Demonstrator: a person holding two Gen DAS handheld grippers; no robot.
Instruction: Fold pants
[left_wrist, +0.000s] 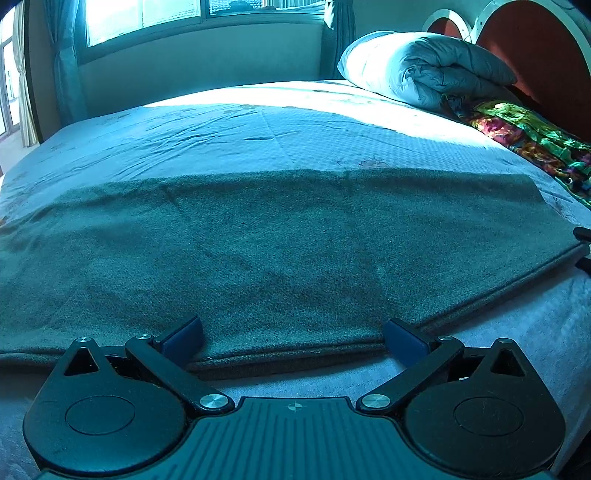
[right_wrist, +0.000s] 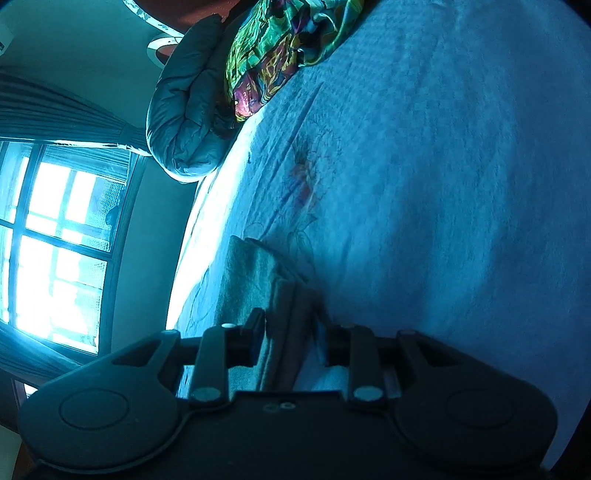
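Reaching over the near edge of the bed, the left tongs (left_wrist: 293, 341) stand spread wide, their blue-padded fingers (left_wrist: 184, 339) angled outward on either side of the hemmed border of the pants (left_wrist: 280, 251), holding nothing. The dark grey-green pants lie flat and broad across the bed sheet (left_wrist: 258, 136), filling the middle of the left wrist view from one side to the other, with their thick seamed edge running along just ahead of the fingertips. At the far right end of that edge a small black part (left_wrist: 583, 233) juts in from the border of the view; what it is cannot be told.

In the right wrist view, rolled on its side, the right tongs (right_wrist: 291, 332) sit drawn in around a stacked edge of the pants (right_wrist: 258, 288), several layers of cloth passing between the two fingers. The dark left finger (right_wrist: 255, 328) lies against the cloth; whether the other finger presses it too is lost in shadow.

Beyond the pants the pale patterned sheet stretches away, lightly creased, with a faint reddish flower print (right_wrist: 303, 177). Farther on, a bright multicoloured cloth (left_wrist: 532, 144) lies bunched near the head of the bed, and just beside it a rolled grey quilt (left_wrist: 424, 70). Behind these rises a red headboard with white rims (left_wrist: 539, 55), and across the far wall a sunlit window (left_wrist: 147, 18) with curtains (left_wrist: 66, 66).
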